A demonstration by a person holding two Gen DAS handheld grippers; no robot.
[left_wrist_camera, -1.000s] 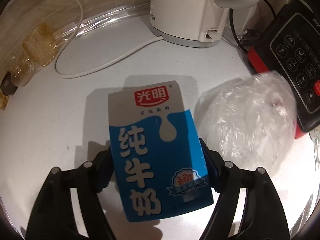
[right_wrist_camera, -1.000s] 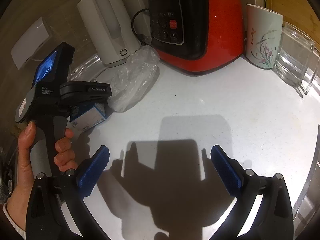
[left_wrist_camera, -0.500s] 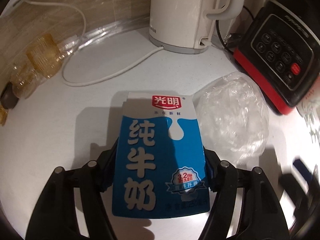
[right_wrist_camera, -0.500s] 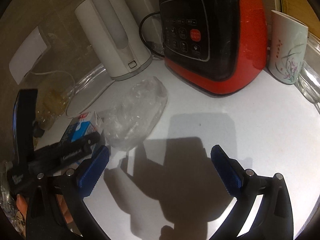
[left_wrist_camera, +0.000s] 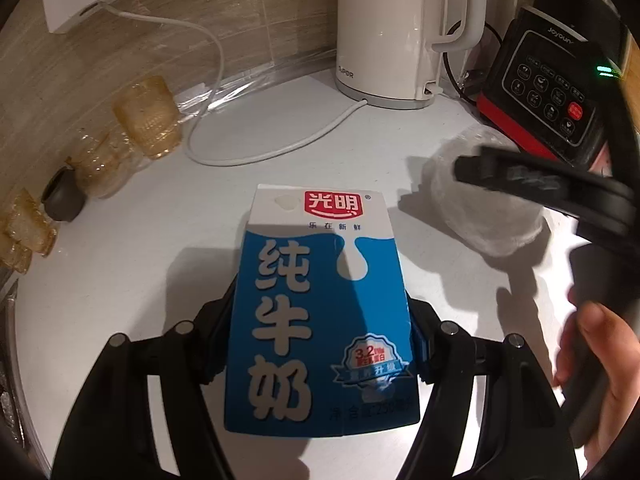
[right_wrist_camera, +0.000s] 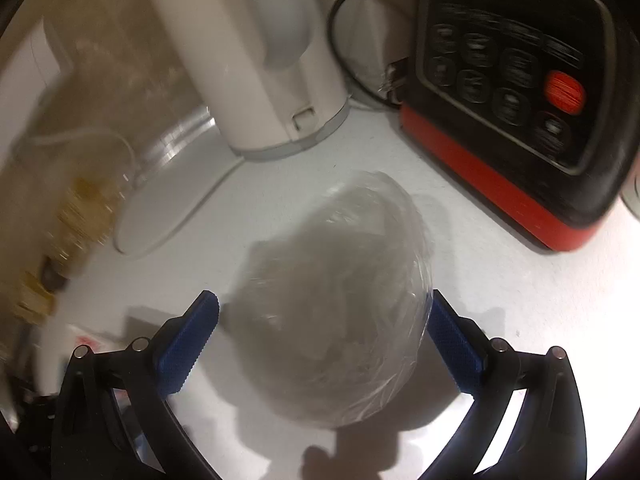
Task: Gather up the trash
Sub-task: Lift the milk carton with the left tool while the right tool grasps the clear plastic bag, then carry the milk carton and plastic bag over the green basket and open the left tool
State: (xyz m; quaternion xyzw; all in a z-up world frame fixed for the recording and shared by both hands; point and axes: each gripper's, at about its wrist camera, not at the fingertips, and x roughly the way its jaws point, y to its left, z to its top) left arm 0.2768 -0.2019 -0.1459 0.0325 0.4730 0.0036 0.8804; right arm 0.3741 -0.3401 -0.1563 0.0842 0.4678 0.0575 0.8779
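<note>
On the white counter (left_wrist_camera: 120,280), left gripper (left_wrist_camera: 320,328) is clamped on the milk carton (left_wrist_camera: 320,312), pads pressed on both long sides about mid-height. Carton's long axis runs straight out along the fingers, top end pointing far, toward the white kettle (left_wrist_camera: 384,32).

Right gripper (right_wrist_camera: 320,336) is spread wide and holding nothing. Clear plastic bag (right_wrist_camera: 340,312) sits crumpled on the counter directly between the blue pads. Right pad (right_wrist_camera: 452,348) looks to be touching the bag's edge; left pad (right_wrist_camera: 188,344) is just beside it with a small gap. Bag bulges wider than it is tall, and its bulk extends far past the fingertips toward the kettle (right_wrist_camera: 256,60) and the red-and-black appliance (right_wrist_camera: 520,120).

Key relation: bag is dead ahead and already centred in the right gripper's opening, to the right of the carton in the left view (left_wrist_camera: 488,208). My read: right side just needs to close; no reach or re-aim needed. Thin film may slip or bunch, so a deep bite looks safer.

Versus a second ago: right gripper was over bare counter with the bag far left of it; now it straddles the bag. Carton was tilted in the left gripper; now it sits square, grip unchanged. Right view is motion-blurred at the edges.
</note>
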